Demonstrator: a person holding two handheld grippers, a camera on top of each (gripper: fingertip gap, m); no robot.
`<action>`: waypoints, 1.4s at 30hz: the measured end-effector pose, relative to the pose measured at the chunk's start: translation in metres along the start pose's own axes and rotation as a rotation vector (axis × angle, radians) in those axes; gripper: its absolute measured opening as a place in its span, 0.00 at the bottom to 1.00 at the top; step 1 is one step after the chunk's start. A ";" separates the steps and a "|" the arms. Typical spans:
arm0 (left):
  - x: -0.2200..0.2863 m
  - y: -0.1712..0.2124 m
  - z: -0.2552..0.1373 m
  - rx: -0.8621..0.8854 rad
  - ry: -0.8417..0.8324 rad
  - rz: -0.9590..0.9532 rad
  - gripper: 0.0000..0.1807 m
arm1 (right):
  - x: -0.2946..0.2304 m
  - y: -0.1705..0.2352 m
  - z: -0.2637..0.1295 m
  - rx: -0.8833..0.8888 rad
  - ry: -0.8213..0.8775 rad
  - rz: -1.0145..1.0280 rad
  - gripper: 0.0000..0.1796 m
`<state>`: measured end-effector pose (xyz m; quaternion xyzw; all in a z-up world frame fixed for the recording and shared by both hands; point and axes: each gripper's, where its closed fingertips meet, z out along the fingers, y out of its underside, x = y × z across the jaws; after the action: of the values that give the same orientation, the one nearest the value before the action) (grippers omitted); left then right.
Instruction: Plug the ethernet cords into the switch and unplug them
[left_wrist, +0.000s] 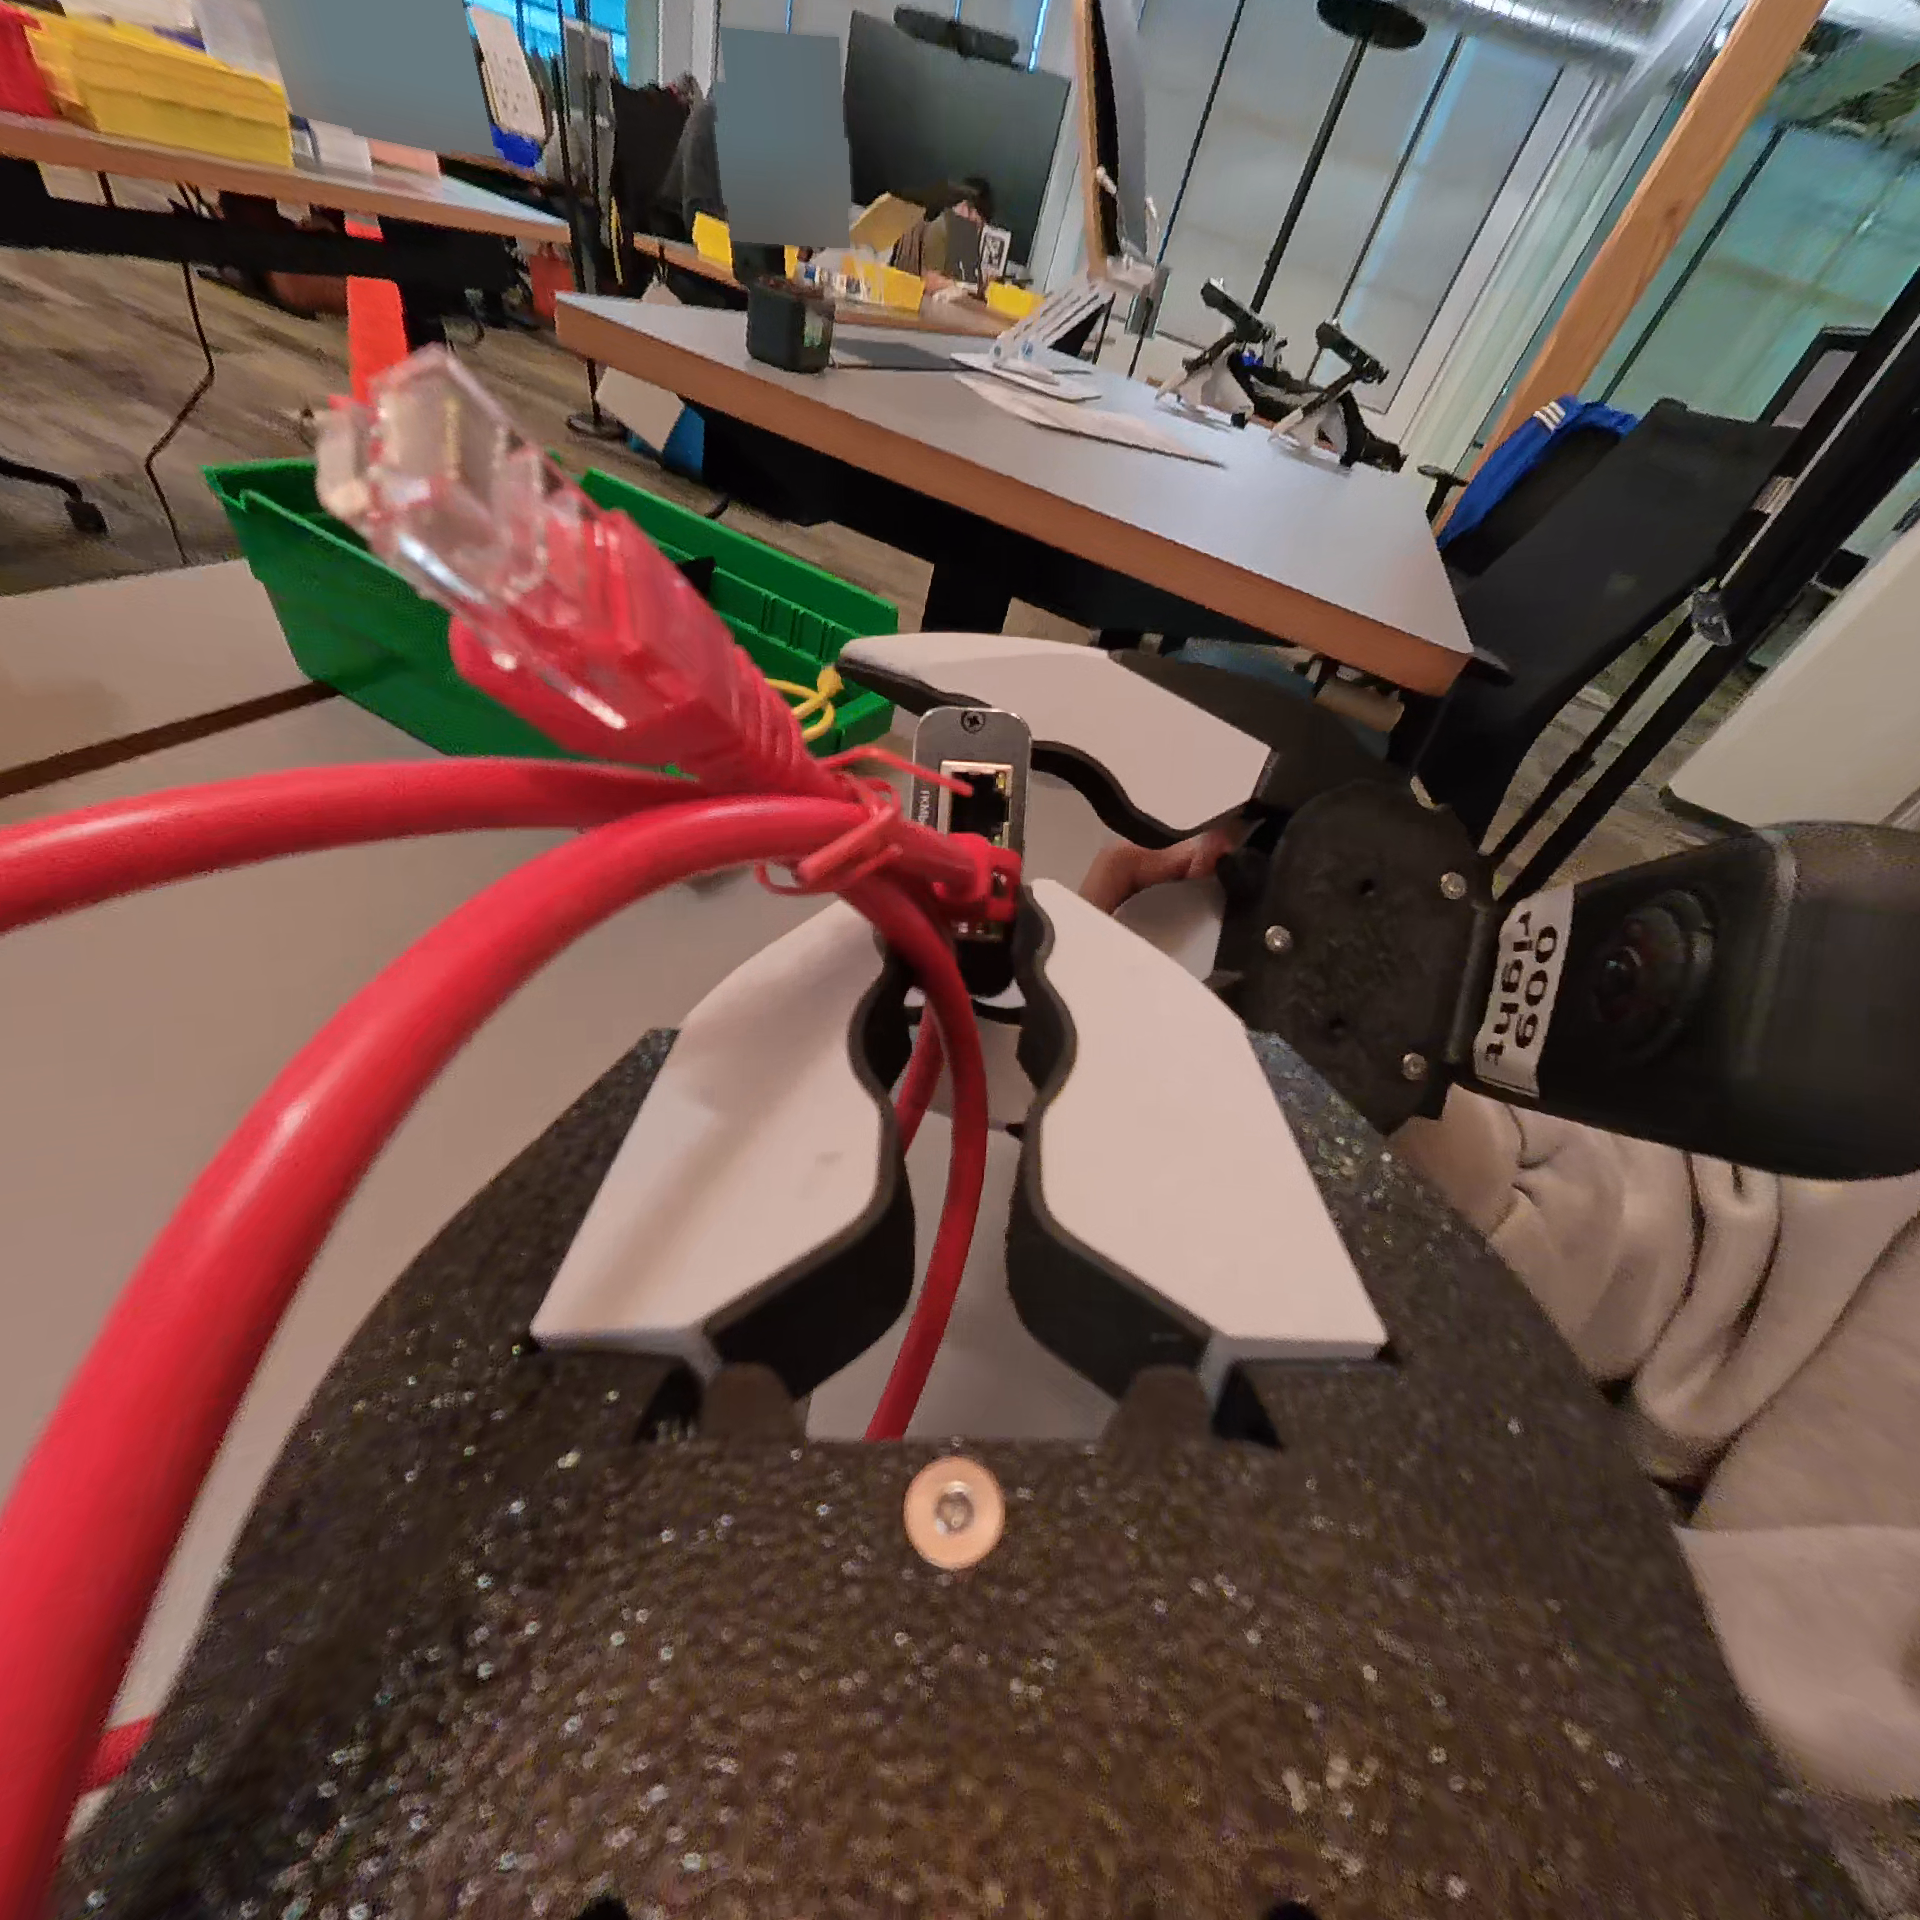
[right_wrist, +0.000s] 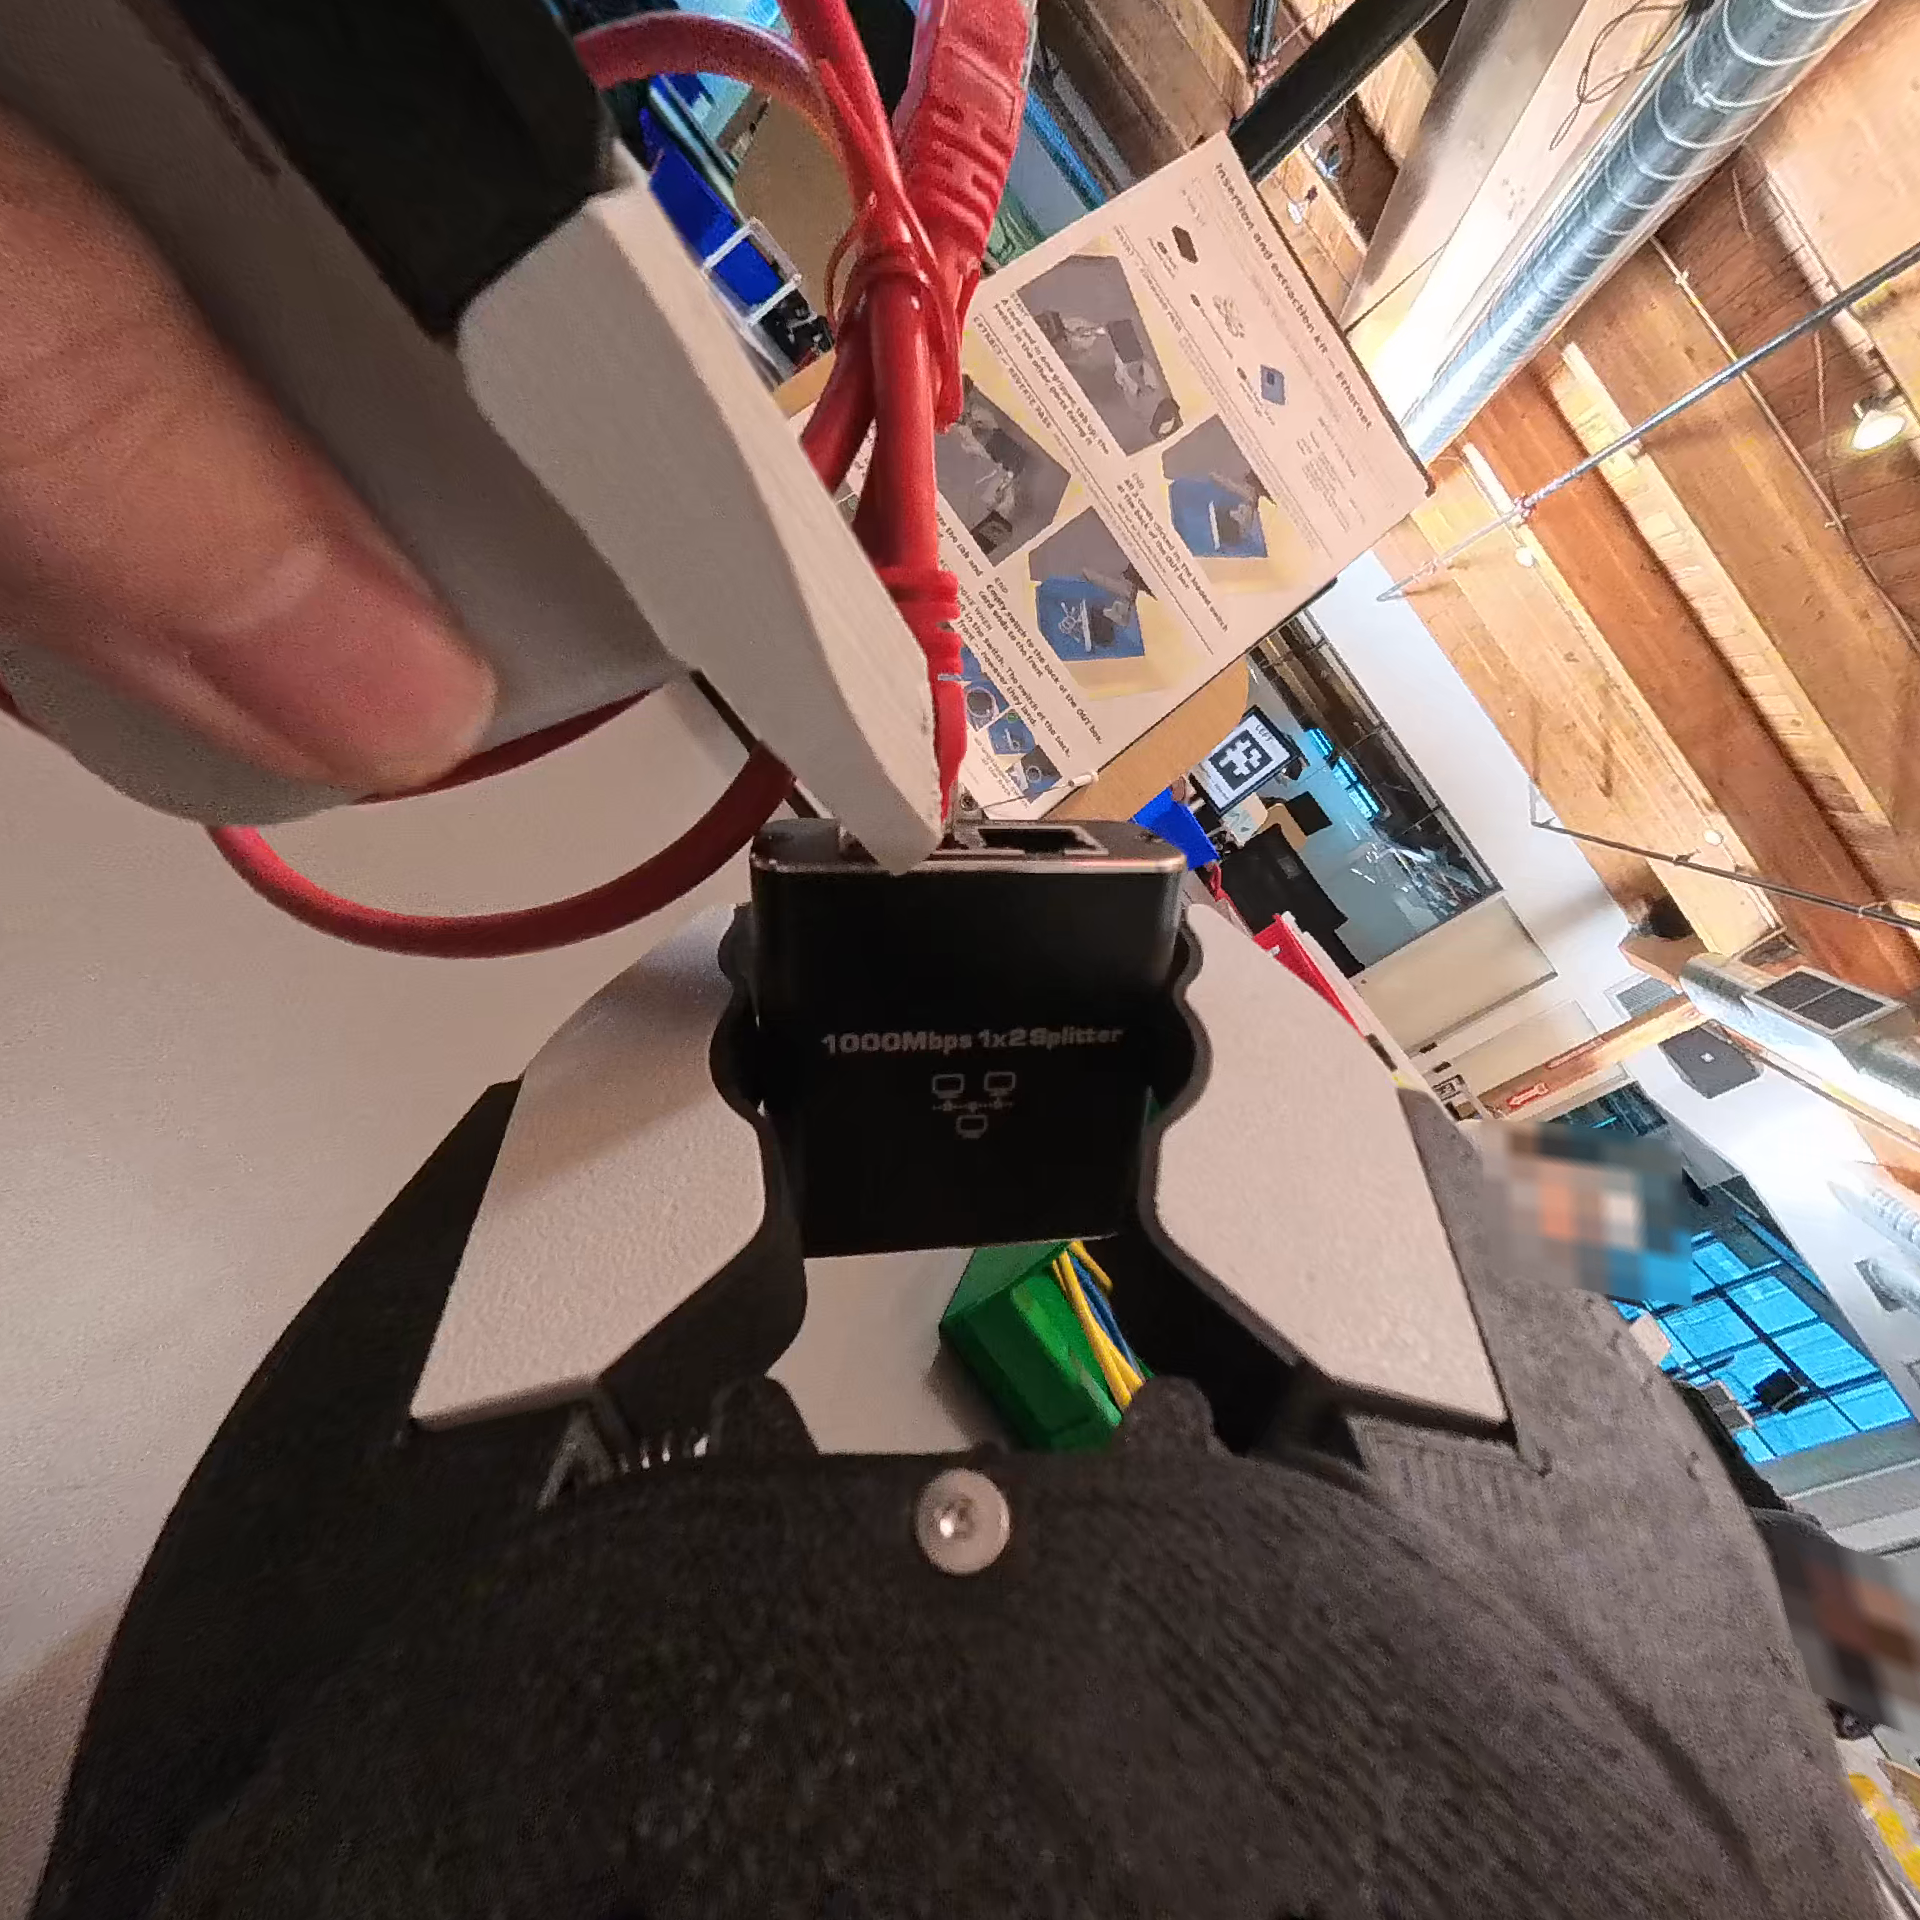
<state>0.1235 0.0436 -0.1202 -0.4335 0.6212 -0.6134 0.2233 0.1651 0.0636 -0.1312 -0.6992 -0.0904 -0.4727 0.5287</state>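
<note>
Red cord's plug at the switch port, held between two grippers

The right gripper (right_wrist: 961, 1049) is clamped on the sides of the black switch (right_wrist: 966, 1039), a small two-port box held clear of the white tabletop (left_wrist: 125, 665), port face turned toward the other tool. The left gripper (left_wrist: 961, 956) is closed to a narrow gap on the boot of the red ethernet cord (left_wrist: 312, 1143), right against that port face. Its plug (left_wrist: 977, 894) sits at or in the lower port; full seating cannot be told. The upper port (left_wrist: 975, 792) is empty, and the cord's spare clear plug (left_wrist: 468, 499) sticks up left of the switch. Likely step: plugging in or pulling out; next calls for a straight push or pull along the port axis, latch pressed if unplugging.
</note>
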 end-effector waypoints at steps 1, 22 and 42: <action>0.000 0.000 -0.001 0.016 0.003 0.001 0.09 | 0.000 -0.001 0.000 0.001 0.001 0.001 0.42; -0.007 -0.004 0.003 0.245 0.111 -0.287 0.07 | -0.002 0.001 0.001 -0.005 -0.012 0.063 0.42; -0.006 -0.018 0.008 0.397 0.138 -0.318 0.06 | 0.008 -0.005 -0.003 0.043 0.008 0.168 0.42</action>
<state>0.1381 0.0463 -0.1063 -0.4304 0.4265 -0.7789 0.1619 0.1643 0.0599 -0.1219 -0.6910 -0.0394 -0.4272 0.5818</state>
